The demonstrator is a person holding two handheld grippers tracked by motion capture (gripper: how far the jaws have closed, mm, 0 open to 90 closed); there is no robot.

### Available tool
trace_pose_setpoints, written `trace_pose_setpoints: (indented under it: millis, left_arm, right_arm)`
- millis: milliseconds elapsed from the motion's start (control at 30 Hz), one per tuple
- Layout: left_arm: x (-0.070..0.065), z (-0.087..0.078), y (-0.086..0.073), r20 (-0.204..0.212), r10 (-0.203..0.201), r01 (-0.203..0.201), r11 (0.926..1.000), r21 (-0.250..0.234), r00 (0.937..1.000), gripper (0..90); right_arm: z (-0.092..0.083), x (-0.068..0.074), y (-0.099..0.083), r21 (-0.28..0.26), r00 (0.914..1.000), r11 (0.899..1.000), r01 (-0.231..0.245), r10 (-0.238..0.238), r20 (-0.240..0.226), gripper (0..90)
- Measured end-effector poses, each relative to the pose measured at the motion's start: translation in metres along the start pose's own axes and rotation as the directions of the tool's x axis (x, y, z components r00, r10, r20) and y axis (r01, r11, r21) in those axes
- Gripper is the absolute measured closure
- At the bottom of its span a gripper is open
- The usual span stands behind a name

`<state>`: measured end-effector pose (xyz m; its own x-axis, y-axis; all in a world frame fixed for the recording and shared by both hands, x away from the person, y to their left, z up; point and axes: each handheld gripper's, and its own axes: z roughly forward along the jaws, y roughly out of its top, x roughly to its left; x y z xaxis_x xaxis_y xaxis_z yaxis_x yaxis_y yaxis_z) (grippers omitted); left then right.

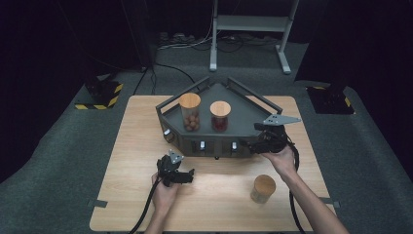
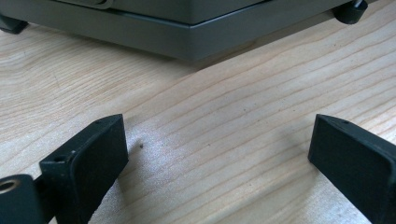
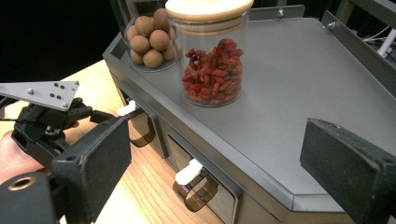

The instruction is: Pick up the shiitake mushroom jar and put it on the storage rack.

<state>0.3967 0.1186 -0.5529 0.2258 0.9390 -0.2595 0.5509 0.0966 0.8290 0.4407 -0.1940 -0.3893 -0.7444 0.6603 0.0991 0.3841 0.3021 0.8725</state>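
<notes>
Here the right gripper [image 1: 256, 144] hovers at the right front corner of the dark grey drawer cabinet [image 1: 243, 119], its jaws spread apart with nothing between them, pointing leftward across the cabinet's flat top. In the right gripper view the jar of red berries [image 3: 212, 70] stands upright on that top, its long axis vertical and its wooden lid up, ahead of the jaws and well clear of them. Just beyond it, farther left, stands the jar of brown balls [image 3: 149, 42], also upright. Both jars sit near the middle of the cabinet top, side by side. The cabinet's long front faces the person, with small drawers and white handles [image 3: 188, 171] along it.

The left gripper [image 1: 187, 176] rests low over the wooden table [image 1: 131, 146], near the cabinet's front, jaws wide and empty, aimed to the right. A third jar with a wooden lid [image 1: 263, 188] stands upright on the table at the near right, apart from both grippers.
</notes>
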Motion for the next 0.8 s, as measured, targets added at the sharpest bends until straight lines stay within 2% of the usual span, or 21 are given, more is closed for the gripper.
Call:
trace_pose_setpoints:
  millis: [800]
  left_arm:
    - [0.000, 0.000, 0.000, 0.000, 0.001, -0.001, 1.0000, 0.001, 1.0000, 4.6]
  right_arm:
    - [-0.009, -0.004, -0.020, -0.020, 0.9989, 0.999, -0.043, 0.043, -0.017, 8.7]
